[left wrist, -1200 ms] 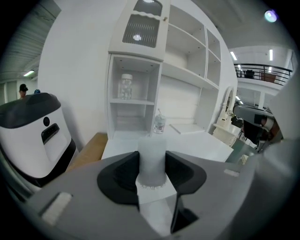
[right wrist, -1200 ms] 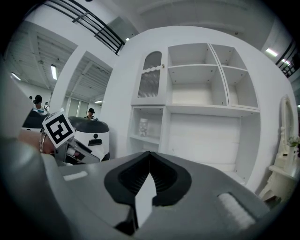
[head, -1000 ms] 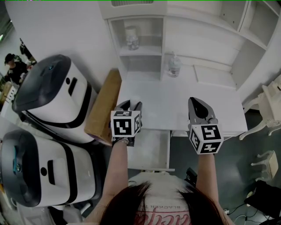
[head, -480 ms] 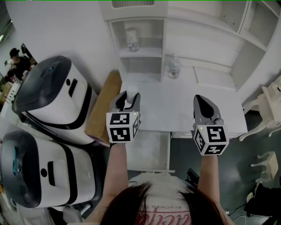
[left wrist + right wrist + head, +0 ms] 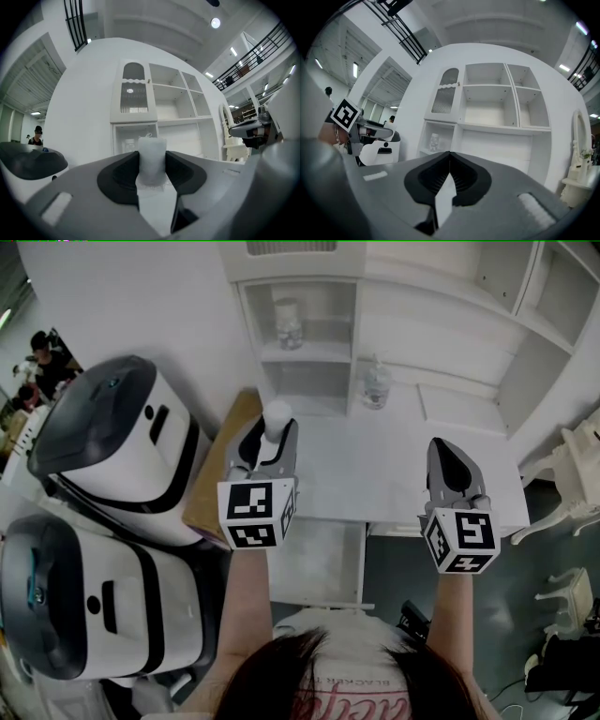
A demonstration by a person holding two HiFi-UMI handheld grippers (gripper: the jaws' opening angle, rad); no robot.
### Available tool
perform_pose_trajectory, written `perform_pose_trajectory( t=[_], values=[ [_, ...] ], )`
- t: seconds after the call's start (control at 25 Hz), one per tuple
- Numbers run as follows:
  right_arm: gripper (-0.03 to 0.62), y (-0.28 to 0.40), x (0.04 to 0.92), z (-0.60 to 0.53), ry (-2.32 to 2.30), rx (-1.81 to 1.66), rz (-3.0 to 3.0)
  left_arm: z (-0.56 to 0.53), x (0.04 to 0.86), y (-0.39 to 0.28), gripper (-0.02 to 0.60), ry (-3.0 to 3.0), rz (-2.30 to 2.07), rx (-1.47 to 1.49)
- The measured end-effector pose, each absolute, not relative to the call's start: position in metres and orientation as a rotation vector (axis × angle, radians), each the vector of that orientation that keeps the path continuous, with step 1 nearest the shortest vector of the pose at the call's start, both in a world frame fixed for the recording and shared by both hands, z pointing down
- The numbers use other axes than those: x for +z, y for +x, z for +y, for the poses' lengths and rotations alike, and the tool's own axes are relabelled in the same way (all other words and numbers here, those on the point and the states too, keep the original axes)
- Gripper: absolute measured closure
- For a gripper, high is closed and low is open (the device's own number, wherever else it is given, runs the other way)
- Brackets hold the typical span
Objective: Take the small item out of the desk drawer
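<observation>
Left hand-held gripper (image 5: 267,439), in the head view, is clamped on a small white frosted cylinder (image 5: 276,416), held above the left edge of the white worktop (image 5: 375,470), beyond the open white drawer (image 5: 323,563); the right hand-held gripper (image 5: 446,448) hovers over the worktop's right part. In the left gripper view, both dark pads (image 5: 123,176) press the cylinder's (image 5: 152,152) sides, and it stands upright between them. In the right gripper view, the jaws meet with nothing between them.
</observation>
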State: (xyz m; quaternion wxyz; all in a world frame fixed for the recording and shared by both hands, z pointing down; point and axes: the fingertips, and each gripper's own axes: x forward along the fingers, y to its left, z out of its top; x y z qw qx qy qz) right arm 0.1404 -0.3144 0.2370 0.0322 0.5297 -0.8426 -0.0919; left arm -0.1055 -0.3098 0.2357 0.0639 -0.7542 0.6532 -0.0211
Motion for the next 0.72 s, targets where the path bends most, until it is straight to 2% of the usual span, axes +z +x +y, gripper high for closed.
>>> perform_pose_trajectory(
  t=[0.72],
  values=[
    [0.592,0.155,0.194,-0.305,1.707,-0.489,-2.592,-0.287,0.18,-0.109,0.396,-2.097,1.857,0.075]
  ],
)
